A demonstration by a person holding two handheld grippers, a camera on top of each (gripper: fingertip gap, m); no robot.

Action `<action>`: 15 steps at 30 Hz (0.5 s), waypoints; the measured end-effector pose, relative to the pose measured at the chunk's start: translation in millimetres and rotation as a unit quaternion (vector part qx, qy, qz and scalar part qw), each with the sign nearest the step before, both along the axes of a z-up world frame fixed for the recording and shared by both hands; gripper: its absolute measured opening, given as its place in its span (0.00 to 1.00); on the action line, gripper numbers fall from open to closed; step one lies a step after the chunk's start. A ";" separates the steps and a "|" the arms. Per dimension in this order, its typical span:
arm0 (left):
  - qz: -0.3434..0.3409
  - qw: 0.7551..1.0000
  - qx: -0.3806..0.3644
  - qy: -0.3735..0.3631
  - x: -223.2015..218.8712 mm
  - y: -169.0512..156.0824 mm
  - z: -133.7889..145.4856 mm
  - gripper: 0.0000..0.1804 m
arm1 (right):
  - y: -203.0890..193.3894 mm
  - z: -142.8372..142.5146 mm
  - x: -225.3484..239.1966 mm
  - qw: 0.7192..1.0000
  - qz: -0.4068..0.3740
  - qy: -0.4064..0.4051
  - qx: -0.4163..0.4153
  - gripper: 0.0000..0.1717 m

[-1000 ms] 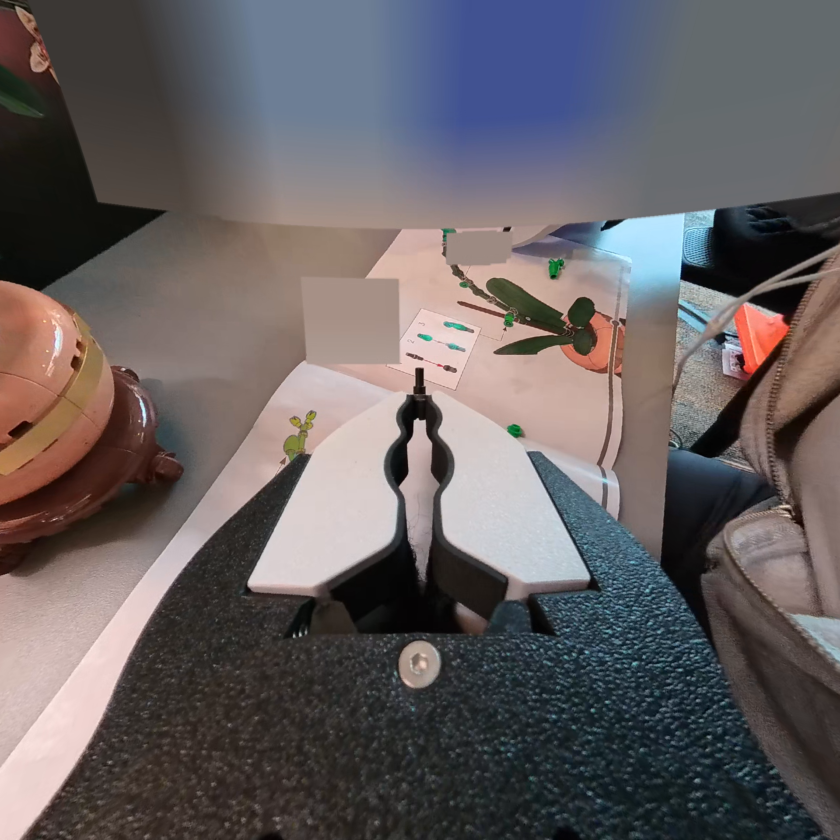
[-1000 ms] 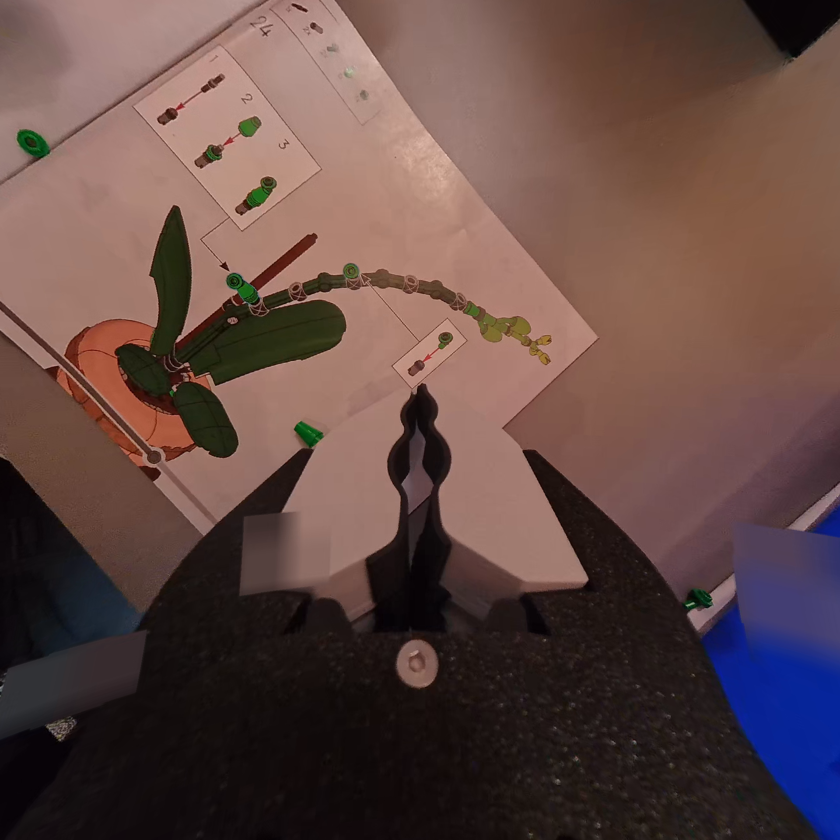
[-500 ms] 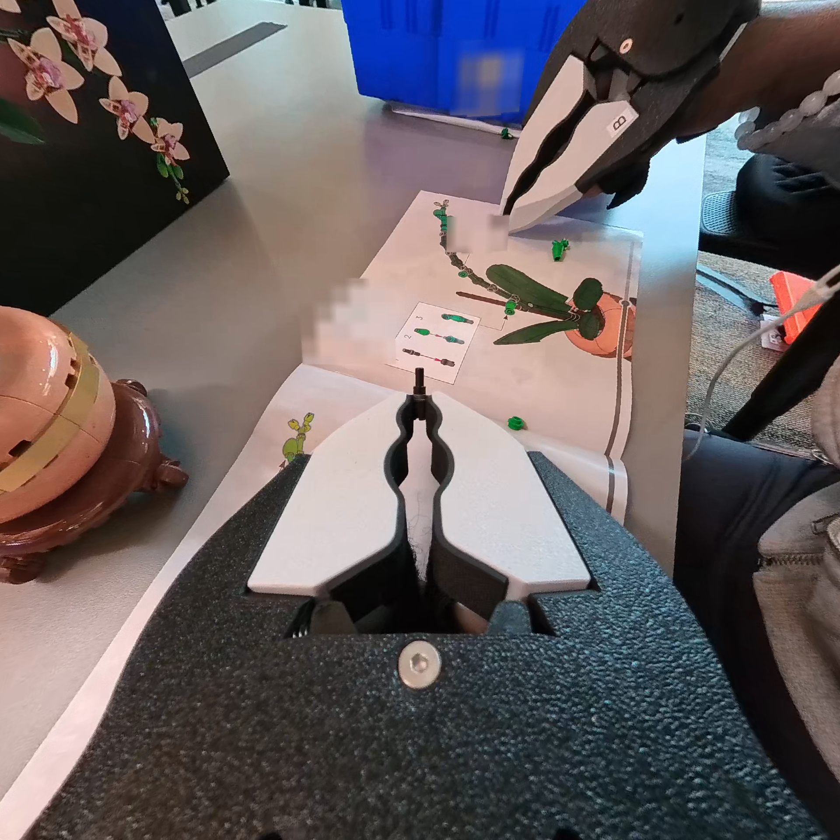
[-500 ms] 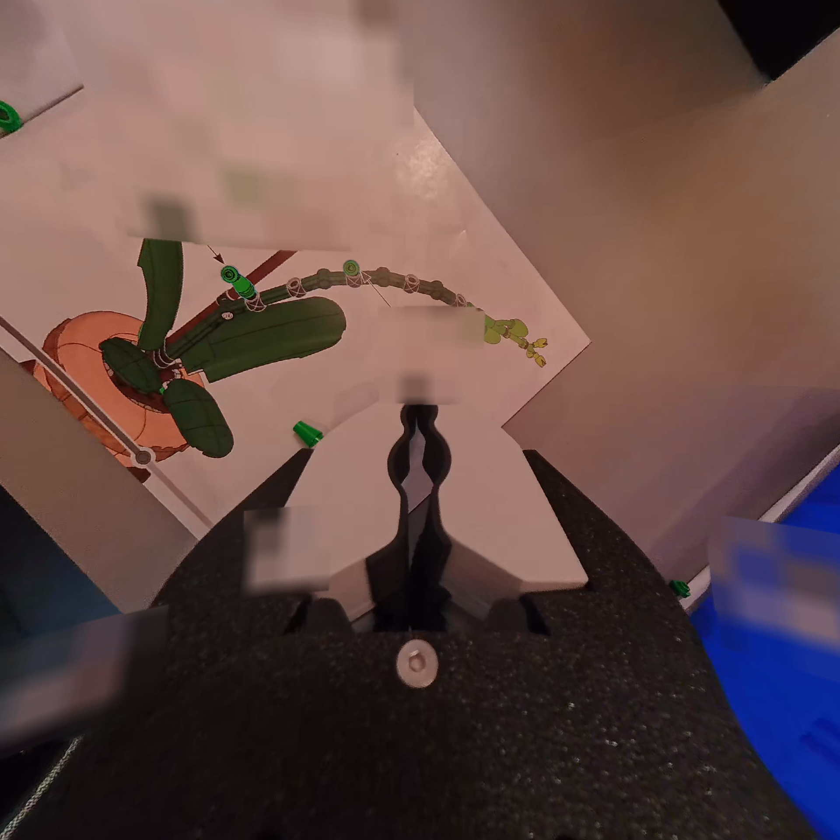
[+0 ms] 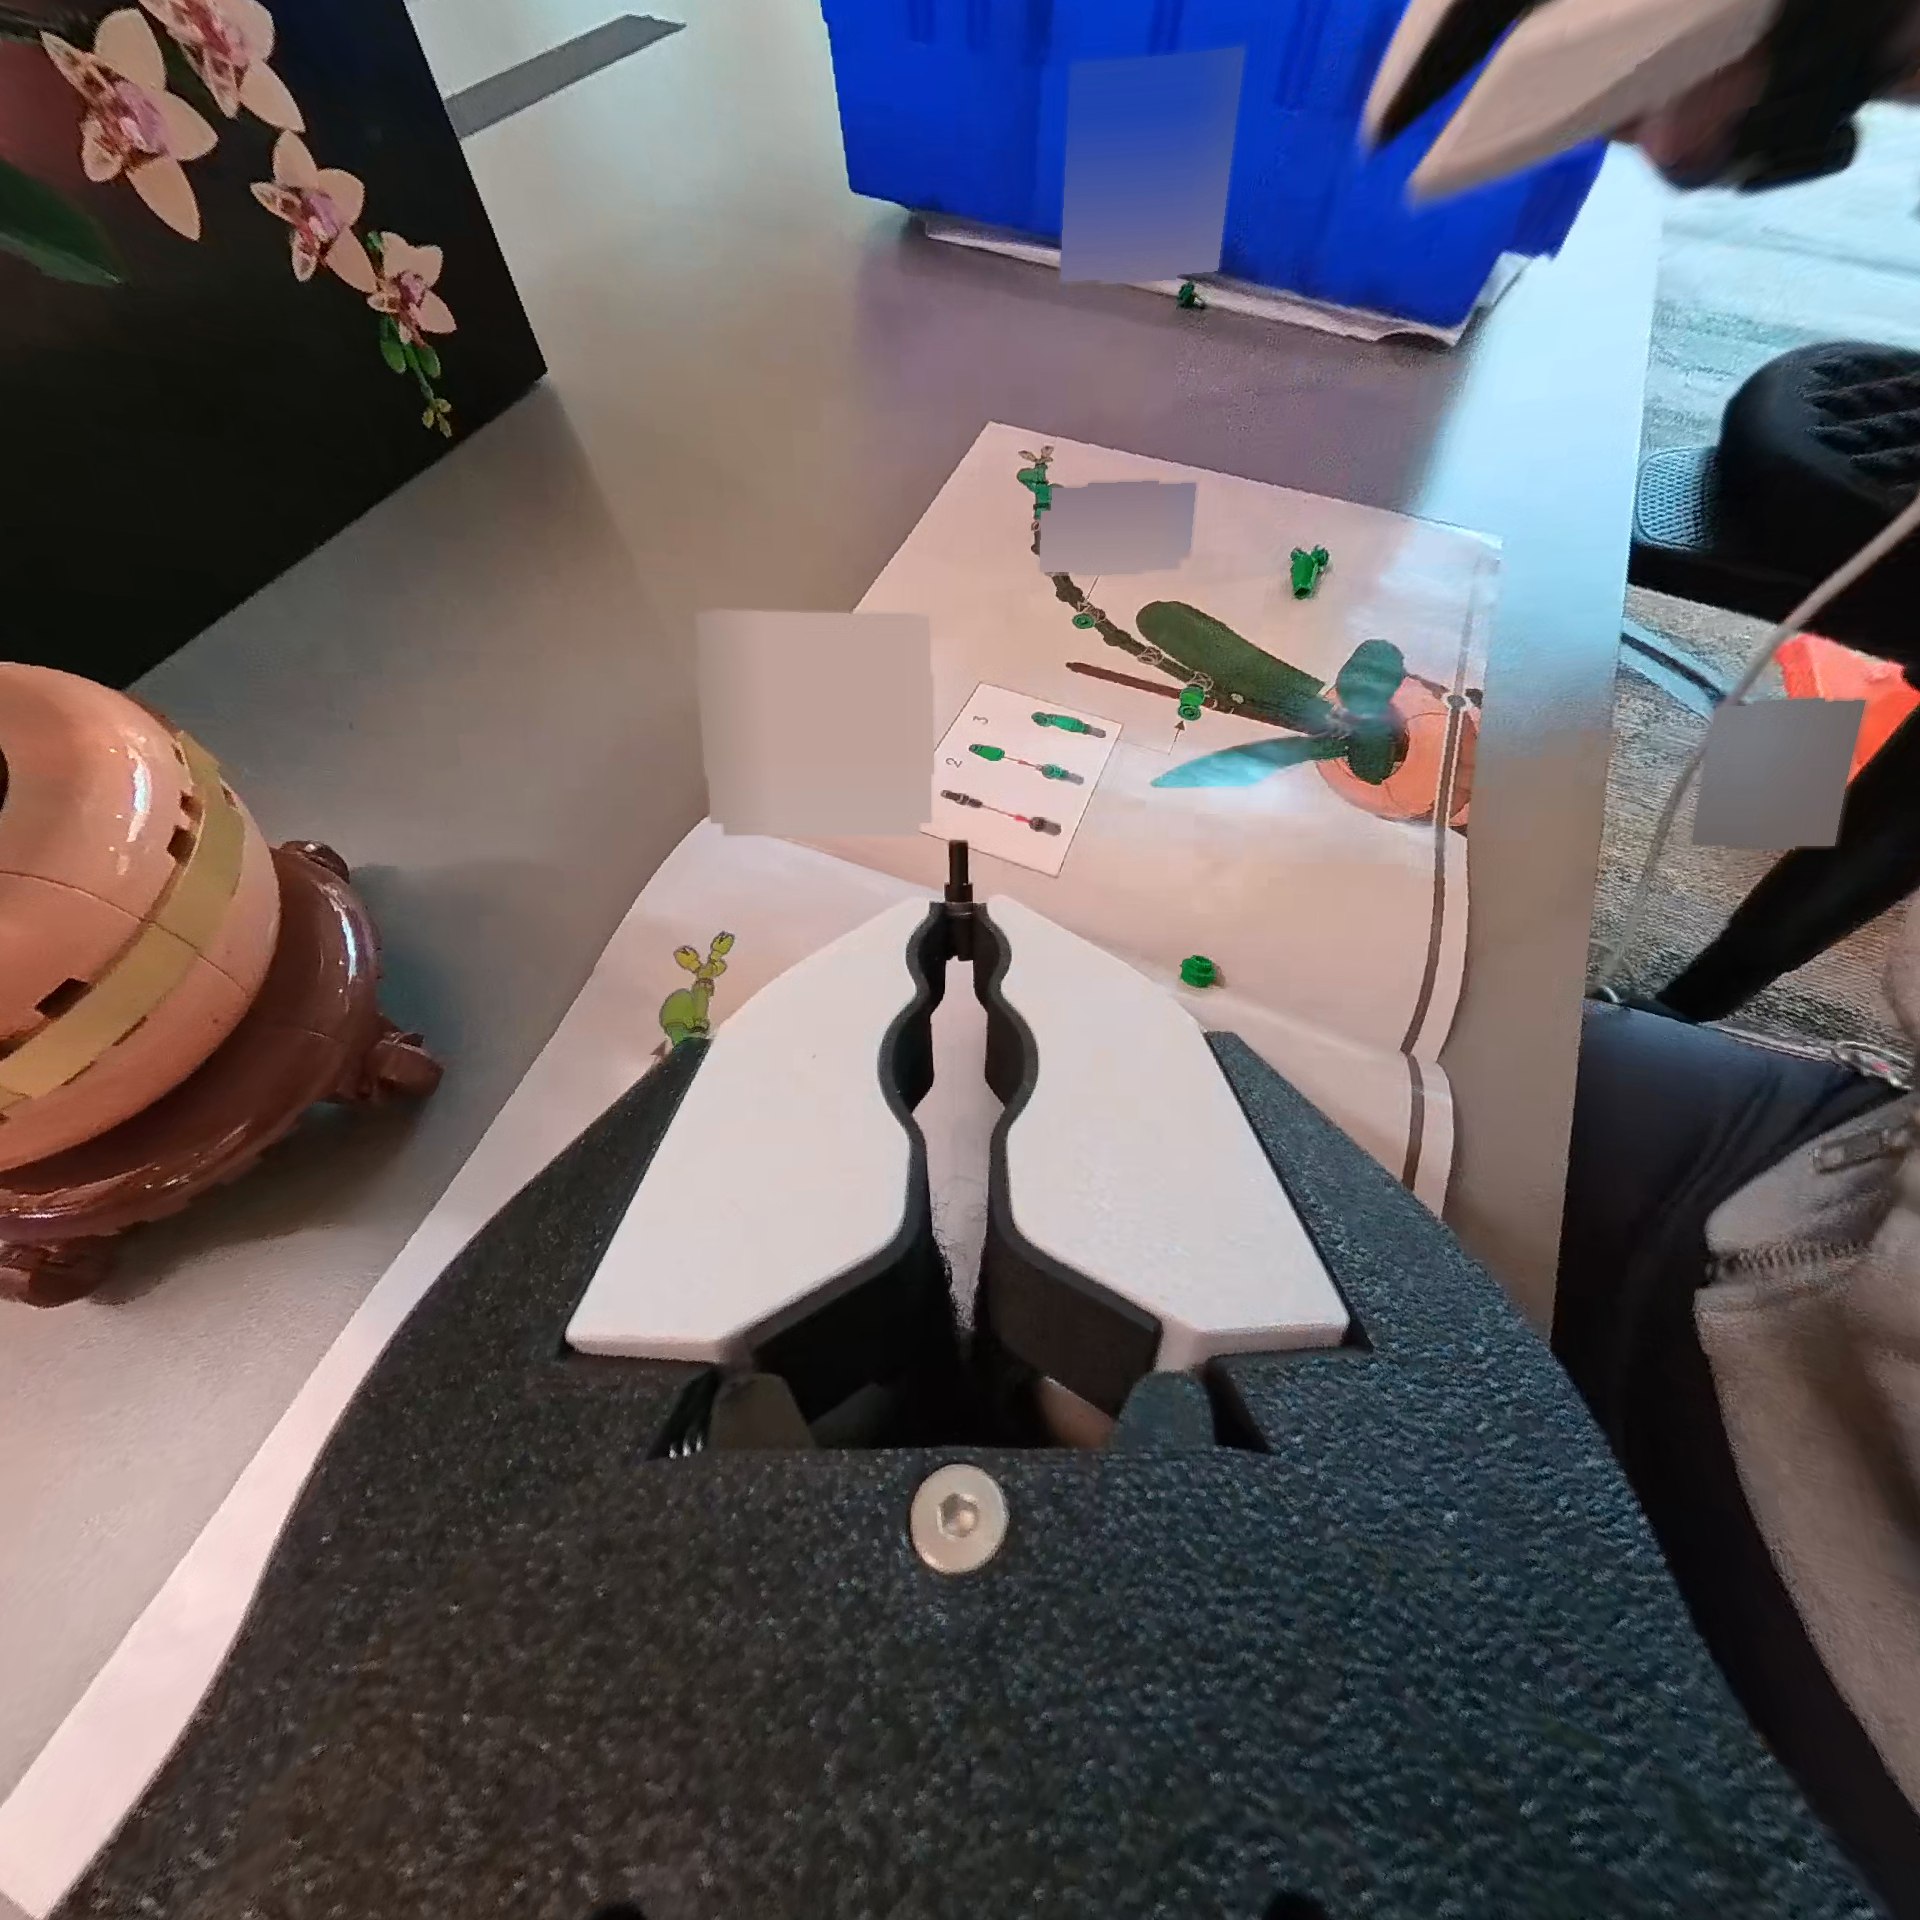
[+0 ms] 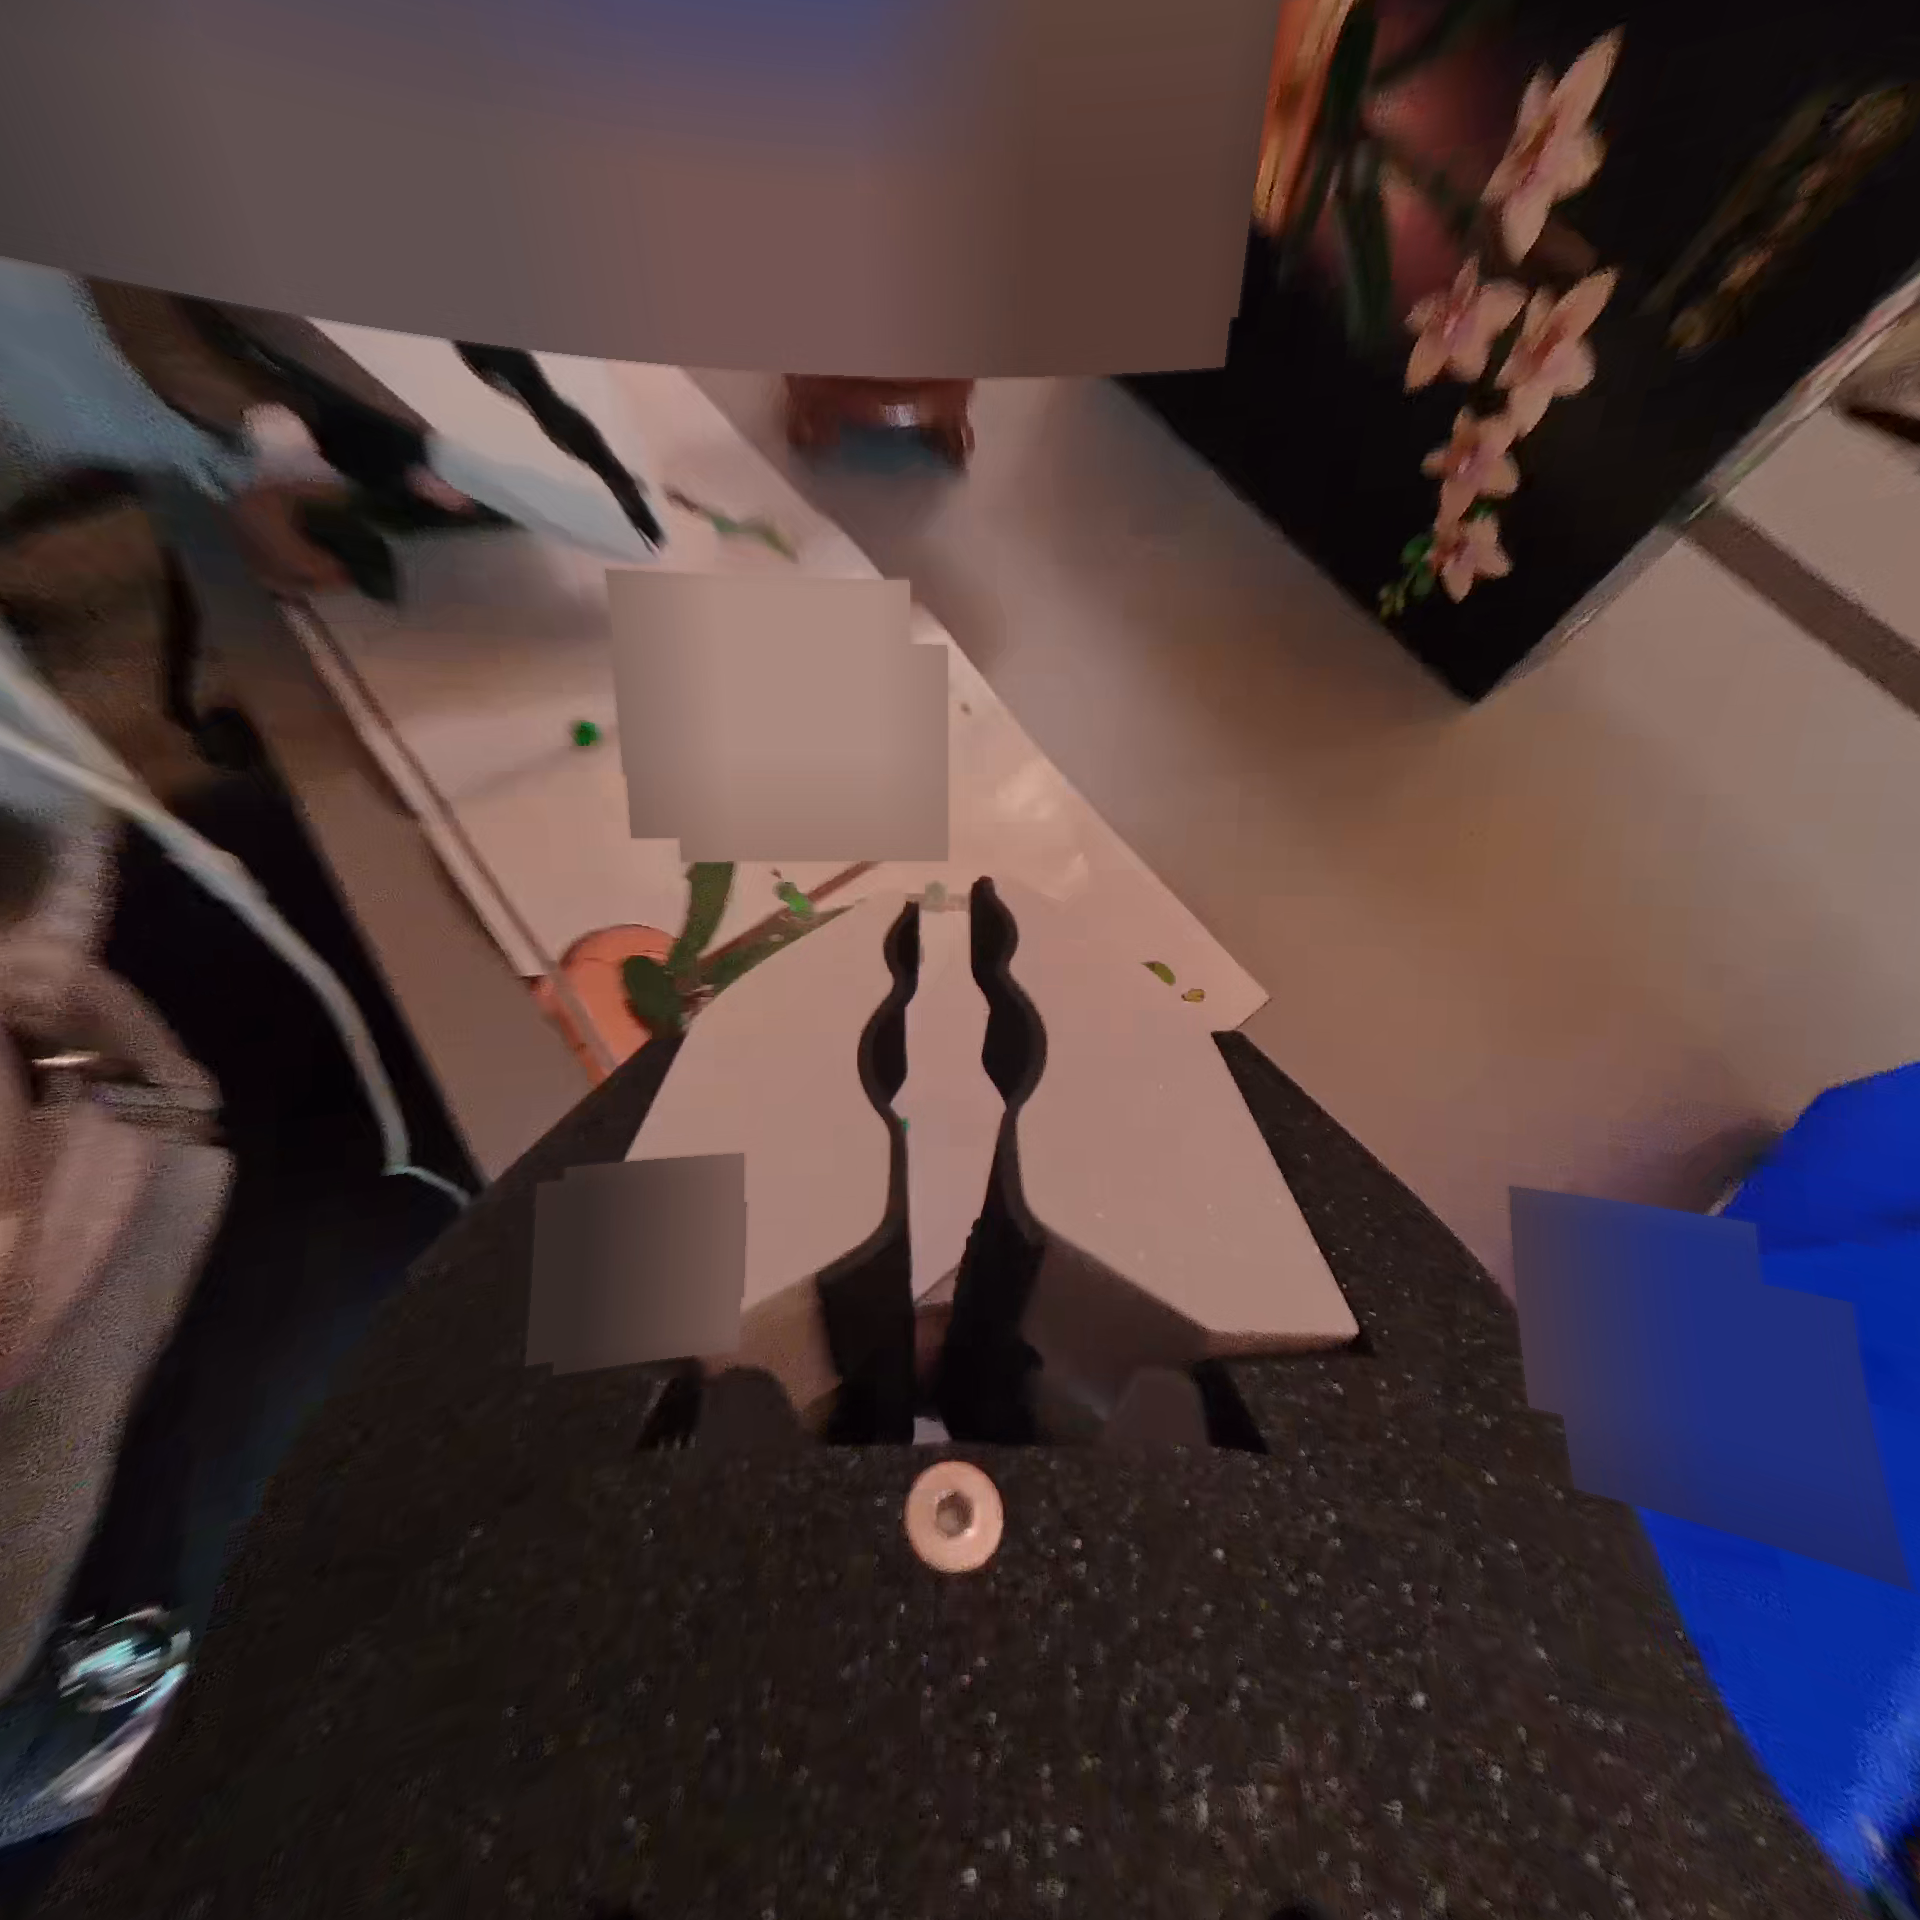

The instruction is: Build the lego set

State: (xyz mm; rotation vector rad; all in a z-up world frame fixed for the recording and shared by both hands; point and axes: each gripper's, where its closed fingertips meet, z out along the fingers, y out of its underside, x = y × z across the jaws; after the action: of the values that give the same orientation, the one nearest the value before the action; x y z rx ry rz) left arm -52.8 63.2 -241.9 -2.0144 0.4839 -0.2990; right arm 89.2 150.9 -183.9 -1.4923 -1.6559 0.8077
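Observation:
My left gripper is shut on a small black pin that sticks out past its tips. It hovers over an open instruction booklet on the grey table. My right gripper is open with nothing between its pads, raised above the booklet's far page. It shows blurred at the top right of the left wrist view. The left gripper shows at the upper left of the right wrist view. Small green pieces lie loose on the booklet.
A pink and brown brick-built pot stands at the left. A black box with orchid pictures stands behind it. A blue bin is at the back, a green piece before it. A person's lap is at the right table edge.
My right gripper has lifted away from the booklet and swung round, and its jaws have opened from shut. My left gripper has kept still with the black pin.

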 end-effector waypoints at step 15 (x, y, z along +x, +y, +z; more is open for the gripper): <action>0.008 0.999 0.036 0.022 -0.2 -0.9 6.2 0.02 | 55.1 25.6 189.4 0.986 -0.141 0.075 -0.054 0.17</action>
State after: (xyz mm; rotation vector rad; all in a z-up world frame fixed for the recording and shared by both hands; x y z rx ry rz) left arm -53.1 62.2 -235.7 -1.9574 0.4990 -0.2262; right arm 278.6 206.0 -158.3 -1.6526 -1.2715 0.8392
